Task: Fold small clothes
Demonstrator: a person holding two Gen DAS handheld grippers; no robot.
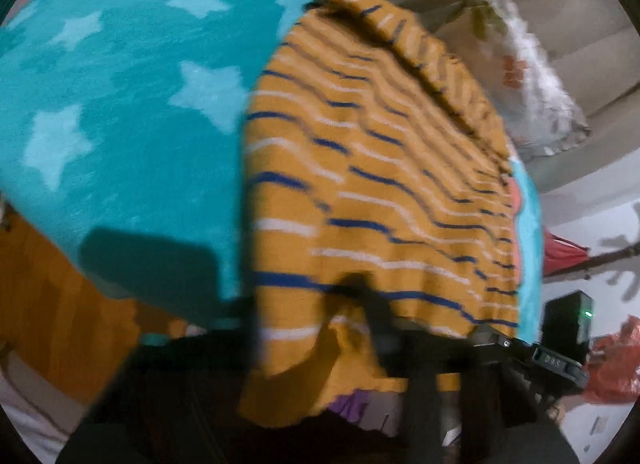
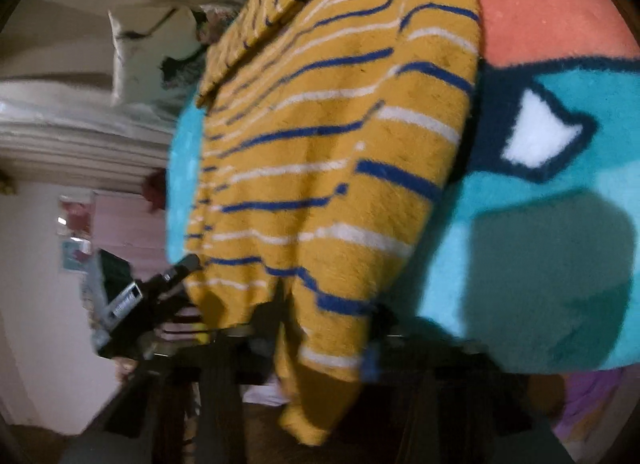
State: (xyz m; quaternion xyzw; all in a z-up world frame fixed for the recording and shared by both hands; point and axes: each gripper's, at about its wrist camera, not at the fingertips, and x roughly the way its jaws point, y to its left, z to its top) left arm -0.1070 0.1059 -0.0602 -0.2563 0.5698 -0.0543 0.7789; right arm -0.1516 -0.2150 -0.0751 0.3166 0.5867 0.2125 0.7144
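Gripping state, left: the left hand-held gripper (image 1: pixel 308 328) has its dark fingers pinched onto the near hem of the mustard-yellow fuzzy knit sweater with blue and white stripes (image 1: pixel 372 167); motion blur hides how narrow the gap is, but cloth sits between the fingers.
Gripping state, right: the right hand-held gripper (image 2: pixel 324 324) is likewise closed on the sweater's hem, with a fold of yellow cloth drooping below its fingers.
Garment look: thick, fleecy yellow knit with thin alternating navy and white stripes; rumpled, the stripes wavy; a folded-over band, collar or sleeve I cannot tell, lies along its far edge.
Garment place: it spreads away from both hand-held grippers over the teal plush blanket with pale stars (image 1: pixel 120 103), its near edge lifted at the fingers.
Grippers to each other: the right one appears at the lower right of the left view, the left one at the lower left of the right view; both hold the same hem, apart.
Underlay: the blanket shows a coral, navy and white patch (image 2: pixel 540 23) beside the sweater in the right view.
Background: a pale floral cushion (image 1: pixel 532 75) lies beyond the far edge.
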